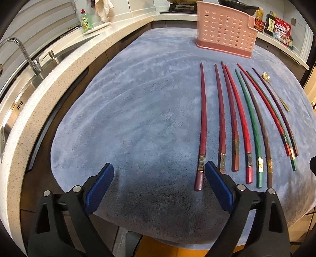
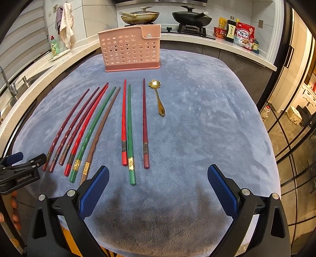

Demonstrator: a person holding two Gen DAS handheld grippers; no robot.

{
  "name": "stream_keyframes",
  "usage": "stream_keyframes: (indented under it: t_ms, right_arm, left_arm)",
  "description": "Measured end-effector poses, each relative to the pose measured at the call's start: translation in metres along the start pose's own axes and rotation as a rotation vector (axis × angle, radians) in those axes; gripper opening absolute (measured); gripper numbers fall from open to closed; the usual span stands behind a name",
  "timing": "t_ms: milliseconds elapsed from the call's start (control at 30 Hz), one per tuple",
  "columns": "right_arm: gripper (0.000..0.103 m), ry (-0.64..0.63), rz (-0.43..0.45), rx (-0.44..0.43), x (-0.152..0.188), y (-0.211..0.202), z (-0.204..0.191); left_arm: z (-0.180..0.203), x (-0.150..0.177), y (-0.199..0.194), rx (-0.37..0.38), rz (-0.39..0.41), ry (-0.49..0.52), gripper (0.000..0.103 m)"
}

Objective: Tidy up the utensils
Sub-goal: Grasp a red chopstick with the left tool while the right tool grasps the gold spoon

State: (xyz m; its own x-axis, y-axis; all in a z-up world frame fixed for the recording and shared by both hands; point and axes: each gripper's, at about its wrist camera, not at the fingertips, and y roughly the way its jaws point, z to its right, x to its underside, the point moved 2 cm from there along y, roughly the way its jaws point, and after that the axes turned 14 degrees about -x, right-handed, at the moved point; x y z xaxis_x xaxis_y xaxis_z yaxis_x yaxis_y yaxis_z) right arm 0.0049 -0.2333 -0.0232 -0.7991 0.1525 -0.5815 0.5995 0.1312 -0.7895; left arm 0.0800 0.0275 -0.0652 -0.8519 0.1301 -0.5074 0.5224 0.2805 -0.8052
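Observation:
Several red, maroon, green and brown chopsticks [image 2: 126, 126] lie side by side on the blue cloth [image 2: 197, 128]; they also show in the left wrist view [image 1: 244, 122]. A small gold spoon [image 2: 158, 96] lies right of them and shows in the left wrist view [image 1: 275, 90]. A pink perforated utensil holder [image 2: 130, 49] stands upright behind them and shows in the left wrist view [image 1: 225, 29]. My left gripper [image 1: 159, 174] is open and empty, low over the cloth left of the chopsticks' near ends. My right gripper [image 2: 158, 176] is open and empty near the cloth's front edge.
A stone counter with sink and tap [image 1: 21, 53] runs along the left. A dish soap bottle [image 2: 55, 44], two pans on a stove [image 2: 191, 17] and food packets [image 2: 244, 35] stand behind. A glass door [image 2: 292, 118] is at the right.

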Motion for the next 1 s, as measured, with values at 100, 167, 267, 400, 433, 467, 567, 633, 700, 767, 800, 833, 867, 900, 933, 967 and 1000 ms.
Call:
stream_keyframes:
  t_ms: [100, 167, 267, 400, 433, 467, 567, 633, 700, 767, 800, 833, 867, 900, 933, 967, 1000]
  right_arm:
    - [0.096, -0.001, -0.005, 0.003, 0.0, 0.003, 0.0]
    - [0.096, 0.001, -0.01, 0.003, -0.002, 0.006, 0.0]
    - [0.096, 0.0, -0.01, 0.003, -0.004, 0.008, 0.0]
    - [0.096, -0.003, -0.008, 0.006, -0.008, 0.012, 0.003]
    - [0.096, -0.002, -0.008, 0.008, -0.01, 0.014, 0.005]
    - [0.096, 0.0, -0.007, 0.008, -0.012, 0.015, 0.006]
    - [0.096, 0.006, 0.006, 0.01, -0.023, 0.021, 0.014]
    - [0.096, 0.005, 0.017, 0.011, -0.03, 0.024, 0.017]
    - [0.094, 0.001, 0.032, 0.004, -0.041, 0.029, 0.02]
    - [0.09, -0.001, 0.038, -0.006, -0.051, 0.036, 0.024]
    - [0.086, 0.003, 0.035, -0.013, -0.056, 0.042, 0.026]
    - [0.083, 0.01, 0.034, -0.025, -0.061, 0.047, 0.027]
    - [0.082, 0.016, 0.033, -0.036, -0.065, 0.051, 0.029]
    - [0.078, 0.021, 0.032, -0.041, -0.068, 0.055, 0.031]
    - [0.077, 0.024, 0.031, -0.043, -0.071, 0.057, 0.033]
    - [0.074, 0.031, 0.028, -0.048, -0.075, 0.063, 0.036]
    - [0.07, 0.039, 0.025, -0.055, -0.079, 0.067, 0.038]
  left_arm:
    - [0.003, 0.0, 0.003, 0.012, -0.006, 0.006, 0.087]
    - [0.005, 0.0, 0.004, 0.013, -0.003, 0.017, 0.086]
    - [0.01, 0.001, 0.009, 0.03, -0.018, 0.029, 0.08]
    - [0.011, 0.0, 0.011, 0.044, -0.023, 0.02, 0.077]
    - [0.011, -0.001, 0.011, 0.051, -0.025, 0.019, 0.075]
    - [0.012, -0.002, 0.011, 0.056, -0.027, 0.017, 0.075]
    - [0.014, -0.003, 0.011, 0.063, -0.025, 0.019, 0.07]
    - [0.016, -0.004, 0.011, 0.063, -0.021, 0.024, 0.067]
    - [0.017, -0.005, 0.01, 0.067, -0.019, 0.027, 0.064]
    - [0.018, -0.005, 0.01, 0.07, -0.02, 0.028, 0.062]
    - [0.019, -0.006, 0.01, 0.073, -0.022, 0.028, 0.06]
    - [0.019, -0.006, 0.01, 0.076, -0.023, 0.028, 0.058]
    - [0.019, -0.007, 0.009, 0.08, -0.025, 0.029, 0.057]
    - [0.02, -0.007, 0.009, 0.083, -0.029, 0.029, 0.056]
    - [0.02, -0.007, 0.009, 0.086, -0.031, 0.029, 0.055]
    - [0.02, -0.008, 0.009, 0.09, -0.034, 0.028, 0.054]
    - [0.02, -0.008, 0.009, 0.093, -0.038, 0.027, 0.052]
